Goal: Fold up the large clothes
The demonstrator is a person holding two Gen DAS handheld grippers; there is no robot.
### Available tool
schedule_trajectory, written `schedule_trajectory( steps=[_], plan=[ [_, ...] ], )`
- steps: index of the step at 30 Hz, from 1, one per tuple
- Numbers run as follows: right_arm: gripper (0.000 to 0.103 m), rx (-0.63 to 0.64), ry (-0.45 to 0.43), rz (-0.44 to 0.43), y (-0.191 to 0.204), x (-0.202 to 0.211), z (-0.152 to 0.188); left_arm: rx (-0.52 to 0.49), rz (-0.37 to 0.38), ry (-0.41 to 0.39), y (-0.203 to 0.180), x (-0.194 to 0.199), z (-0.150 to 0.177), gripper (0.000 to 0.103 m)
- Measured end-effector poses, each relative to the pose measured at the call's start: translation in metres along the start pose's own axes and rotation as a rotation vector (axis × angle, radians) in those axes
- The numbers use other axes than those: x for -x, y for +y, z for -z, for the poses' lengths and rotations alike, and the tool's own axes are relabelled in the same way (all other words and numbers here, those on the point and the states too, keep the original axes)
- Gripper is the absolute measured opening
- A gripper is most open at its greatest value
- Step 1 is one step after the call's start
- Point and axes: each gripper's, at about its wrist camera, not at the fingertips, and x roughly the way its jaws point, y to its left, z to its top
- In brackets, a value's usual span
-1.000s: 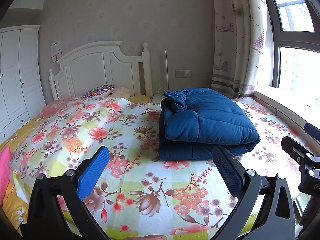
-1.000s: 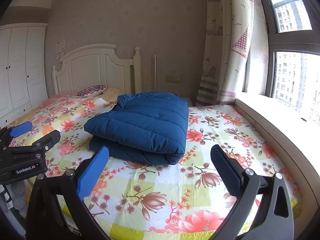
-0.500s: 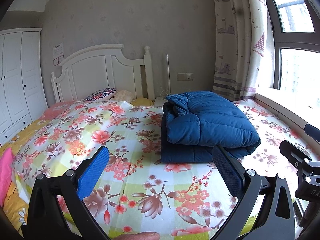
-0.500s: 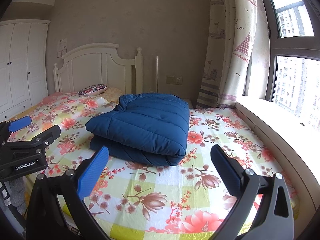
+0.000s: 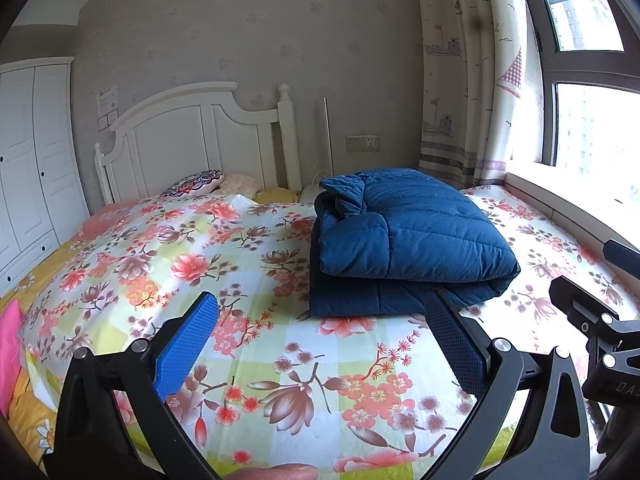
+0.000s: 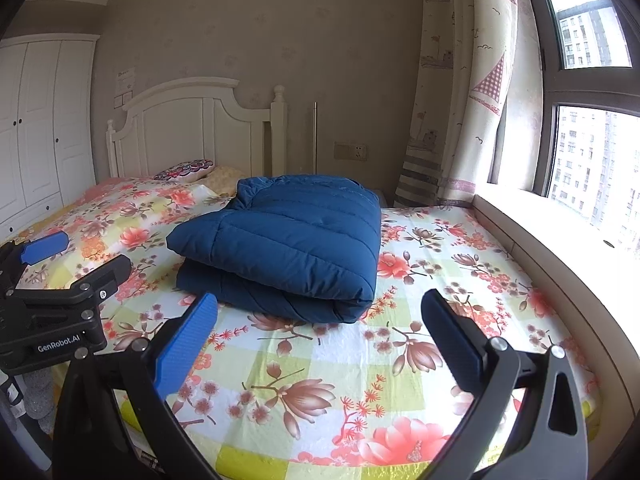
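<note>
Grippers first: your left gripper (image 5: 320,332) hangs over the foot of the bed with its fingers spread wide and nothing between them, and your right gripper (image 6: 320,330) is the same, released and empty, held just to its right. Neither touches any cloth. Beneath them lies only the floral bedsheet (image 5: 248,264), bare across the near stretch of the bed.

Further in, the blue padded coat (image 6: 288,240) rests on the sheet toward the window side, well clear of both sets of fingers. It sits as a thick, squared bundle, doubled over itself in layers, with a rounded fold facing you and a looser, bunched corner (image 5: 344,196) at the headboard end.

By the look of it, you have the folding essentially done; at most that bunched corner could be tucked flatter. No other garment waiting to be folded shows on the bed.

Beyond it are pillows (image 5: 194,184), the white headboard (image 5: 192,136), and the curtain (image 6: 460,120) by the window.
</note>
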Motion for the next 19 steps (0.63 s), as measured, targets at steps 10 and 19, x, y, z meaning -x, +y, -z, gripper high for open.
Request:
schedule_trajectory(
  steps=[10, 19],
  plan=[
    [0.101, 0.004, 0.022, -0.011, 0.001, -0.006, 0.004, 0.001, 0.049, -0.049, -0.005, 0.003, 0.0, 0.099],
    [0.1, 0.002, 0.194, -0.085, -0.063, -0.066, -0.013, -0.025, 0.046, 0.257, 0.068, -0.11, -0.024, 0.099]
  ],
)
